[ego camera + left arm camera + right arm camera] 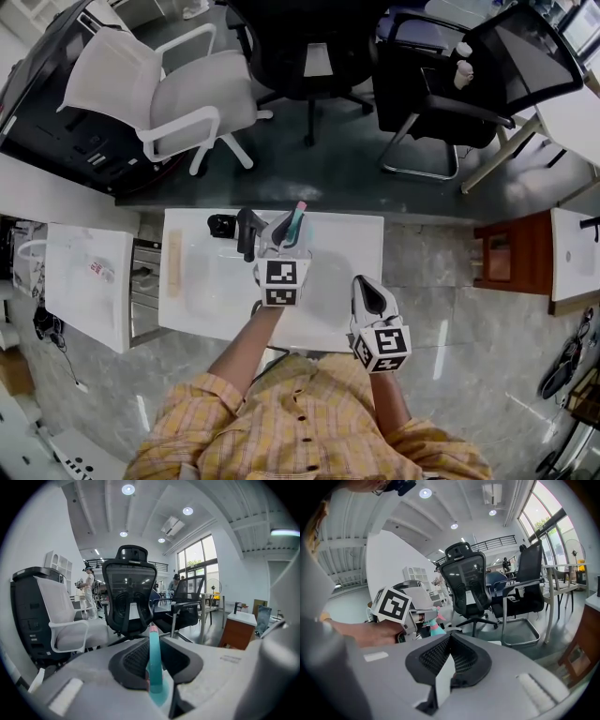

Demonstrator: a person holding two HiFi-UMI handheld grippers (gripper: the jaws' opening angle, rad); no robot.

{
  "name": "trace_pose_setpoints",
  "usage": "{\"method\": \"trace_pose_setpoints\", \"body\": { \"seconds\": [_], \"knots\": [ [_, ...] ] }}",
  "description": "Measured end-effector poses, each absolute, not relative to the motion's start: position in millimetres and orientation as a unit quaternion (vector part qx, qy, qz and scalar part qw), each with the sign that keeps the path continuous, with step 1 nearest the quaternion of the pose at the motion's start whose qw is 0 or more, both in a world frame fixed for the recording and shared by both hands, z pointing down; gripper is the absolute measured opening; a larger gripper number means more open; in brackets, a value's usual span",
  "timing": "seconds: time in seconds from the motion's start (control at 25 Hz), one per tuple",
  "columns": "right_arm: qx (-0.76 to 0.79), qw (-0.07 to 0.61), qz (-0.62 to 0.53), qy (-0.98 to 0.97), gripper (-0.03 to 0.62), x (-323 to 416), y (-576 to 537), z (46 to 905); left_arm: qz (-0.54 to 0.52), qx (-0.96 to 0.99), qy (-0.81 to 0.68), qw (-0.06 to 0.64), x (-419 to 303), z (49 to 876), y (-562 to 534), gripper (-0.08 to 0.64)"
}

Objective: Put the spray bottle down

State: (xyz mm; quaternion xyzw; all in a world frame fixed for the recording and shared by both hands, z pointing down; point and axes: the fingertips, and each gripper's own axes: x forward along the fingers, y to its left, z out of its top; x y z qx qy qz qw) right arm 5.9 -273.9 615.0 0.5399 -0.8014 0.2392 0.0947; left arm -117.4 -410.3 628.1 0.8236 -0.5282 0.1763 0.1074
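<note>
The spray bottle [295, 221] is teal with a pink tip and is held above the white table [202, 286]. My left gripper [284, 240] is shut on it, and in the left gripper view the teal bottle [153, 660] stands upright between the black pads. The right gripper view shows the same bottle [436, 628] beside the left gripper's marker cube [392, 605]. My right gripper [368, 292] hovers at the table's front right edge, its jaws [449, 660] together with nothing between them.
A black device [223, 226] and a dark upright piece [247, 232] sit at the table's far edge, with a wooden strip [173, 264] at its left. A white chair [178, 94] and black chairs [309, 37] stand beyond. A brown cabinet [511, 253] stands to the right.
</note>
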Motion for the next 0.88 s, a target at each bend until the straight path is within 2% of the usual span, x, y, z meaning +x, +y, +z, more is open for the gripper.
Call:
{"method": "trace_pose_setpoints", "body": {
  "seconds": [0.88],
  "knots": [
    [0.545,0.095,0.240,-0.798,0.002,21,-271,619,0.193,0.817,-0.533,0.105,-110,631,-416,0.095]
  ]
}}
